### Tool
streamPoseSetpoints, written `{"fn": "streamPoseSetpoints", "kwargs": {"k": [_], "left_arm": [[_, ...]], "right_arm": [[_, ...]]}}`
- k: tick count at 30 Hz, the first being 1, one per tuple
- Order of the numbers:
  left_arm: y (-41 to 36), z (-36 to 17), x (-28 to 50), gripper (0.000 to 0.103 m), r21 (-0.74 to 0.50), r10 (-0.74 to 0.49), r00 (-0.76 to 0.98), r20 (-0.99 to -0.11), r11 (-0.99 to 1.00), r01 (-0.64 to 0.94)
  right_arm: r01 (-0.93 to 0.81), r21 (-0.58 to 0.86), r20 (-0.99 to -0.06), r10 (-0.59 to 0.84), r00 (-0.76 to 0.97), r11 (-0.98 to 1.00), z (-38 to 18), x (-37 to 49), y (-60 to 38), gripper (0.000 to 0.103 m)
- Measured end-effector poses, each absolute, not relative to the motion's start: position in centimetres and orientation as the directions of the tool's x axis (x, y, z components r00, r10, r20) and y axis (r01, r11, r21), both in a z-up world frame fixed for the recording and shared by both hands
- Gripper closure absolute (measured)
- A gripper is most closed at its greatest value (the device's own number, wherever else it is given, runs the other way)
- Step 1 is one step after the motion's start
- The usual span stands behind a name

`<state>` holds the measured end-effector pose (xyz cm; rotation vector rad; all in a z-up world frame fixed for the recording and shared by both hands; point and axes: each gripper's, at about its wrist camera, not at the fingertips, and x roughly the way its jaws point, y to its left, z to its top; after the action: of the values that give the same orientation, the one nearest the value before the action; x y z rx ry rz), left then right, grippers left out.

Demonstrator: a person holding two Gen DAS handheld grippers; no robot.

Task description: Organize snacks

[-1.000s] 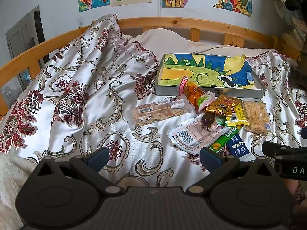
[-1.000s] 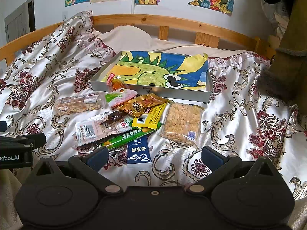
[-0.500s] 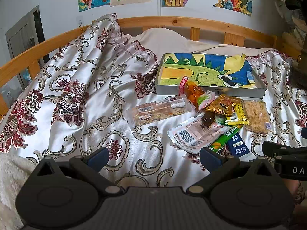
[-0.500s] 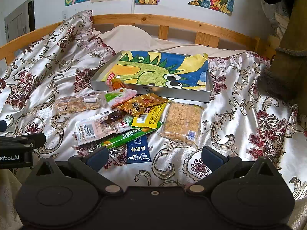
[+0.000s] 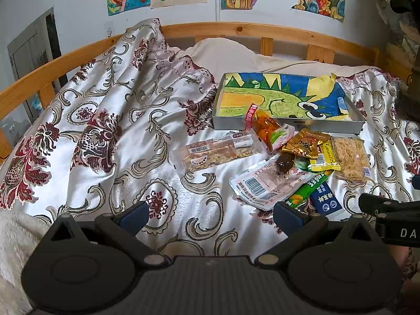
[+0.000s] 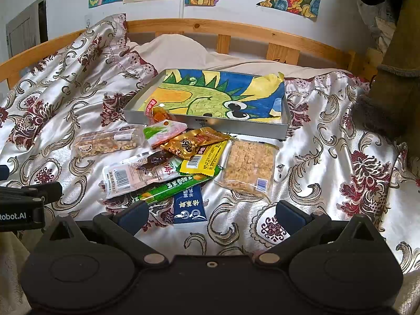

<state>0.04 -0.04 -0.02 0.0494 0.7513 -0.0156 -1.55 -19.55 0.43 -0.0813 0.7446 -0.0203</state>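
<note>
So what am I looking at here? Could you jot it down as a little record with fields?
setting: bed with patterned quilt
container: shallow tray lined with a dinosaur drawing, no snacks fully inside
snacks: loose pile in front of the tray
examples: nut bar, gold packet, rice cracker pack, blue sachet
left gripper: open, holding nothing
right gripper: open, holding nothing
progress: sorting not begun

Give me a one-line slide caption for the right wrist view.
Open right hand-held gripper hovers over a pile of snack packets beside the dinosaur-lined tray on the bed.
</note>
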Motion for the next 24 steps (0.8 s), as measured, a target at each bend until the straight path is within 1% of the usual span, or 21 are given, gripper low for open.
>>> {"fn": "streamPoseSetpoints", "kwargs": {"k": [15,16,24], "left_arm": [[-0.1,0.0,0.0,0.001,0.045,0.009,0.727,-0.686,0.999,0.031],[-0.4,-1.0,-0.4,0.001,0.047,0.010,0.726,-0.688,0.998,0.031],[0.0,-0.6,1.1,0.001,0.043,0.013,0.685,-0.728,0.999,0.027]], "right_arm": [[-0.008,-0.081,-0.679,-0.049,0.732,0.997,0.4,-1.4,-19.6,0.001],[-0.006,-0.078,-0.679,-0.048,0.732,0.997,0.4,-1.4,-19.6,0.001],[0.017,-0.024,-0.678,-0.028,0.734,1.000,0.8,-1.4,-20.7,0.001]]}}
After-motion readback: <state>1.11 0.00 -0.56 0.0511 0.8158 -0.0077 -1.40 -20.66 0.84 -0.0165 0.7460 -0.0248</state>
